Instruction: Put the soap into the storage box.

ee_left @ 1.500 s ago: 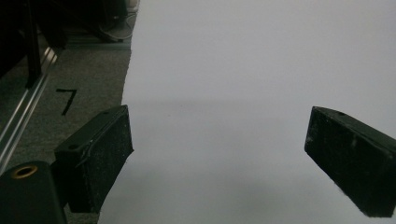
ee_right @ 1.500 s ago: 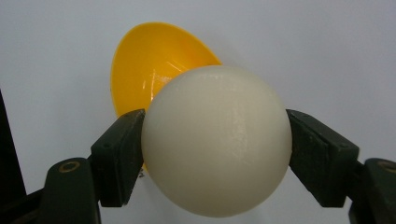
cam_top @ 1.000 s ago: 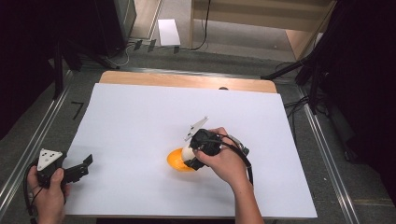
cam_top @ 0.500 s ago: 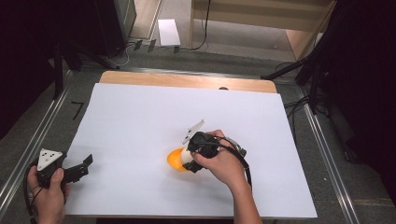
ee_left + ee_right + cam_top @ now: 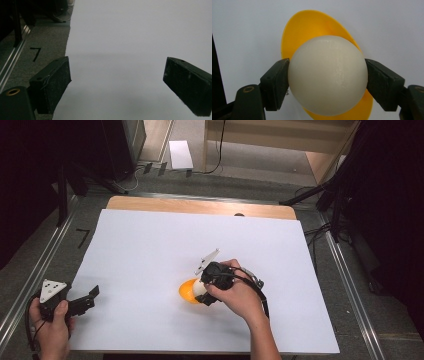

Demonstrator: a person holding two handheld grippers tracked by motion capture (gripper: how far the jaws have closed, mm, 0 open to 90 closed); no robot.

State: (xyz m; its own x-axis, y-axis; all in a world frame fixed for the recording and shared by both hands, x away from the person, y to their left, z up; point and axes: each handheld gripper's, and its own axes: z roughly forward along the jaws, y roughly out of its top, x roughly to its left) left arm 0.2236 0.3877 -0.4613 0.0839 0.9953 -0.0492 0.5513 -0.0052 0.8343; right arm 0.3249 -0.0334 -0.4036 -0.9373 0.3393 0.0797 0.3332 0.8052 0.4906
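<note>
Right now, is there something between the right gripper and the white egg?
Nothing visible is. The right gripper already has its jaws pressed on both sides of the white egg, which sits against the orange cup on the white sheet.

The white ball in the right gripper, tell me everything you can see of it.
The white ball is round, smooth and cream-white, with a faintly matte, plastic-like look. The right gripper is shut on it, a black pad pressing each side. Behind it sits a shallow yellow dish, whose rim frames the ball above and below; whether they touch is unclear. From the high view it lies over the white sheet, near the table's front middle.
</note>
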